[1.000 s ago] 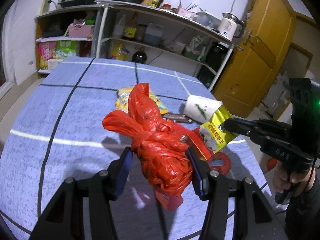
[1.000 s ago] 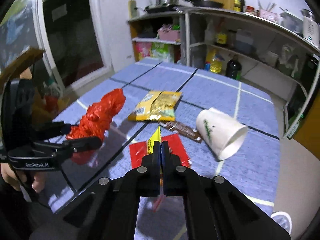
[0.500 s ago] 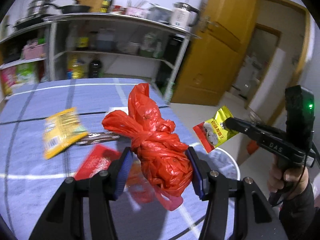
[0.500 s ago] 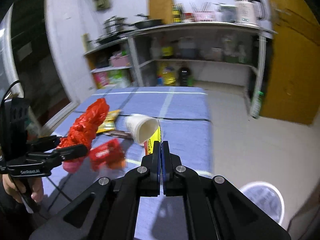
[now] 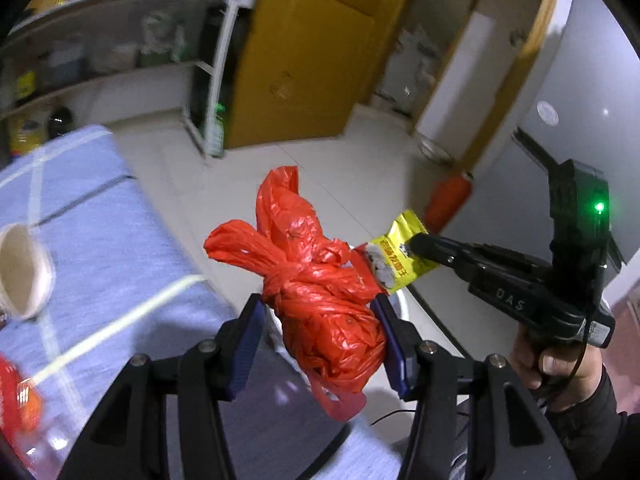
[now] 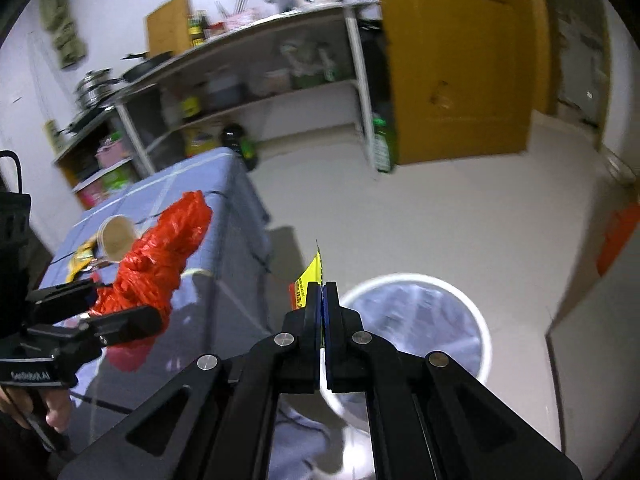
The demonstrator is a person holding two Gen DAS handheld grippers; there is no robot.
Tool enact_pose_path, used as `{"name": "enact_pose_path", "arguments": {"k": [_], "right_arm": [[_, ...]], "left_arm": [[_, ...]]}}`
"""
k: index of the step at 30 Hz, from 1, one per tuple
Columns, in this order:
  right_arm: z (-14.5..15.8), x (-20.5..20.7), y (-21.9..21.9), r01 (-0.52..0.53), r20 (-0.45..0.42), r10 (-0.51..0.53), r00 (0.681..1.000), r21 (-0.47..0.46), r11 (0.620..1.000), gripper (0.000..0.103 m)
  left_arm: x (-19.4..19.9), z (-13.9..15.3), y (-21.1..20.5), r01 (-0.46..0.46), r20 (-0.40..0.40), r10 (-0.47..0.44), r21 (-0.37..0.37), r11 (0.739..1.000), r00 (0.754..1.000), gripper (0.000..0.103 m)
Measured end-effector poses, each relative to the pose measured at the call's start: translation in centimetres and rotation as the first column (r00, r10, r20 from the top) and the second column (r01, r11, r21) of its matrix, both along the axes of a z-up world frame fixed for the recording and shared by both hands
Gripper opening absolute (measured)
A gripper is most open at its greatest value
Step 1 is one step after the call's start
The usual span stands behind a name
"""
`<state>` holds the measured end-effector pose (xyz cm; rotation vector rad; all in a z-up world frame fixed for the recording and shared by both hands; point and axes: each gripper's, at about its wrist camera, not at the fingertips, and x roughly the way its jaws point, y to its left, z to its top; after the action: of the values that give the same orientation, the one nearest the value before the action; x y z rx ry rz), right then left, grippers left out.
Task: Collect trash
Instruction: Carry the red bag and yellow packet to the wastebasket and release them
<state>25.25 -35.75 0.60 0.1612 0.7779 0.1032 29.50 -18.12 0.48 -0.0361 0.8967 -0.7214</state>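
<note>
My left gripper (image 5: pixel 320 316) is shut on a knotted red plastic bag (image 5: pixel 320 292), held in the air past the table's corner. The right gripper (image 6: pixel 322 292) is shut on a flat yellow snack packet (image 6: pixel 312 276) that sticks up edge-on between its pads. In the left wrist view the right gripper (image 5: pixel 416 246) holds that packet (image 5: pixel 400 256) just right of the bag. A round white bin (image 6: pixel 480 328) with a clear liner stands on the floor below the right gripper. The left gripper (image 6: pixel 120 308) and red bag (image 6: pixel 160 264) hang left of it.
The blue-clothed table (image 6: pixel 240 216) still carries a tipped paper cup (image 5: pixel 24 272), a red wrapper (image 5: pixel 16 400) and a yellow packet (image 6: pixel 80 260). Metal kitchen shelves (image 6: pixel 280 80), a yellow door (image 6: pixel 460 60) and an orange object (image 5: pixel 448 200) border the pale floor.
Both grippers have swung right, from above the table's trash to beyond its edge over the white bin. Each keeps its hold: red bag in the left, yellow packet in the right.
</note>
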Motion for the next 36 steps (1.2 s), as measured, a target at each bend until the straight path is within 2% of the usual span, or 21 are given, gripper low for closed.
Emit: {"name": "enact_pose_path", "arguments": {"k": [7,14,19,21,22,24,28,36], "right_arm": [[-2.7,0.7,-4.8,0.118,-0.094,-0.117,0.989,0.006,0.993,0.001],[-4.8,1.4,-8.4,0.193,-0.156,-0.186,0.97,0.032,0.981,0.002],[-4.9,1.4,-9.6,0.215,-0.146,-0.206,0.968,0.051,0.975,0.015],[-4.8,1.4,-9.7,0.214,-0.135,-0.205,0.97,0.06,0.975,0.024],[-4.7,1.3,-9.7,0.216,-0.131,-0.206,0.97,0.064,0.974,0.028],[-4.3,1.1,-9.6,0.22,-0.115,-0.212,0.971,0.065,0.973,0.03],[-3.0,0.3,-9.3,0.207,-0.076,-0.201,0.977,0.088,0.974,0.031],[0.9,-1.8,-5.7,0.108,0.027,-0.111,0.993,0.08,0.991,0.031]], "left_arm": [[2.7,-3.1,-6.1,0.074,-0.105,-0.067,0.057,0.996,0.992,0.056],[5.1,-5.0,-9.9,0.102,-0.177,-0.085,0.089,0.991,0.98,0.057],[5.7,-5.8,-10.7,0.085,-0.186,-0.068,0.088,0.993,0.98,0.058],[5.7,-5.8,-10.4,0.07,-0.188,-0.056,0.07,0.995,0.981,0.064],[5.7,-5.7,-10.3,0.065,-0.187,-0.051,0.065,0.996,0.981,0.064],[5.5,-5.2,-9.9,0.049,-0.169,-0.038,0.064,0.997,0.985,0.064],[4.5,-3.1,-8.0,0.013,-0.131,-0.012,0.003,1.0,0.991,0.064],[1.2,2.5,-1.6,-0.092,0.009,0.093,-0.087,0.992,0.996,0.064]]}}
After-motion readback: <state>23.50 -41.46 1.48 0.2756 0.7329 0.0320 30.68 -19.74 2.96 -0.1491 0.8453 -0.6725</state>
